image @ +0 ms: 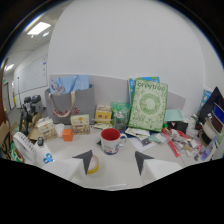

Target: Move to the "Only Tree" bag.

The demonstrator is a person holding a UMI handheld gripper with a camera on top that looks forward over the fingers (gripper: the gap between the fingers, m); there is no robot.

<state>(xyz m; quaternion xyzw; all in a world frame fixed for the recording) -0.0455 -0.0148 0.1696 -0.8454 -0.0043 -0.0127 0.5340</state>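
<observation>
The green "Only Tree" bag (148,106) stands upright against the grey partition, beyond my fingers and a little to the right of them, with a white wreath pattern on its front. My gripper (114,161) is open, its two dark fingertips (86,160) spread wide above the white desk with nothing between them. A white mug with a red inside (111,140) sits just ahead of the fingers, between me and the bag.
A grey tote with red handles (70,104) leans at the back left. Small boxes (80,124), an orange cube (67,134) and a yellow tape roll (94,166) lie around. Pens and clutter (177,140) crowd the right side.
</observation>
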